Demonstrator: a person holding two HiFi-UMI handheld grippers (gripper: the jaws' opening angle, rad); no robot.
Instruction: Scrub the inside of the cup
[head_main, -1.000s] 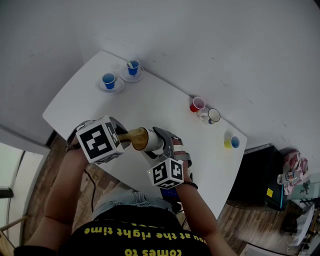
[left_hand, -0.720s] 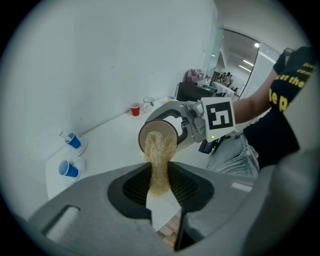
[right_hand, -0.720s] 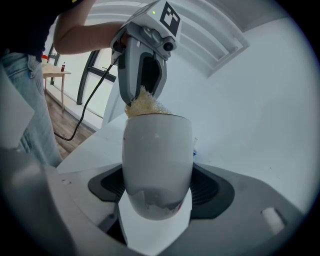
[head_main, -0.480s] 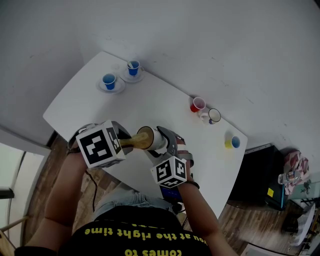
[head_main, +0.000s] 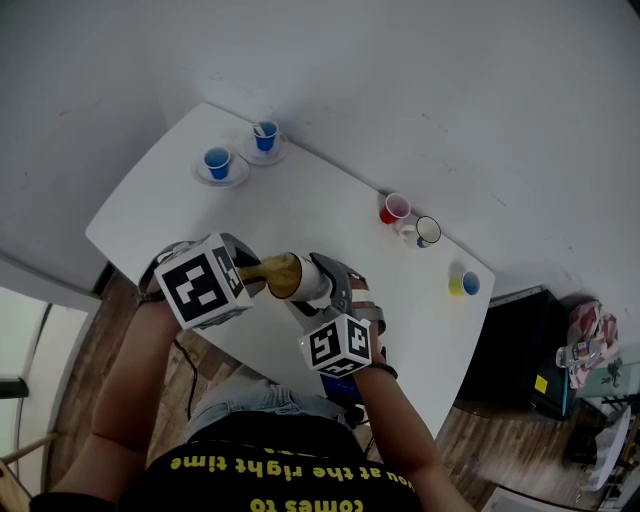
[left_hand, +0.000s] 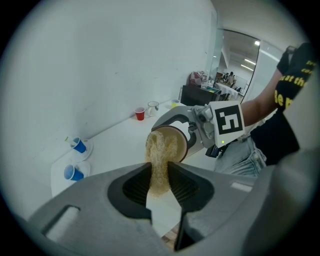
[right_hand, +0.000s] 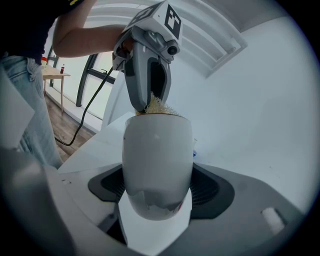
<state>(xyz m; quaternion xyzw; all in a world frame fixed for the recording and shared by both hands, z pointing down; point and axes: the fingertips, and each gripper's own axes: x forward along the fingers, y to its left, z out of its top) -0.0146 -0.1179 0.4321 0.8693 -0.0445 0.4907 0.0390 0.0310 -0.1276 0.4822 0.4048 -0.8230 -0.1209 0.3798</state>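
Nearest: my two forearms come up from the bottom of the head view, one gripper in each hand.

Left gripper (left_hand: 160, 186): jaws clenched on a tan, fibrous scrubber (left_hand: 159, 167). The pads press it from both sides and it sticks out forward past the jaw tips.

Right gripper (right_hand: 157, 202): grasping the cup (right_hand: 157, 160) round its white body, one jaw on each side. The base is toward the gripper and the mouth points away from it.

Cup position: held up off the bench (head_main: 300, 205), over its near edge, between the two grippers. It lies tilted on its side with the mouth turned toward the left gripper. Inside wall looks tan in the left gripper view.

Scrubber tip sits in the cup's mouth, against the inner wall. From the right gripper view, fibres show just above the rim.

Further out, right side of the bench: a red cup (head_main: 395, 208), with a white mug (head_main: 426, 231) just beside it. A yellow cup (head_main: 462, 285) with a blue inside lies nearer the right end.

Far left corner: a blue cup (head_main: 217, 160) on a saucer (head_main: 238, 172). A second blue cup (head_main: 265, 135) is just behind it, also on a saucer.
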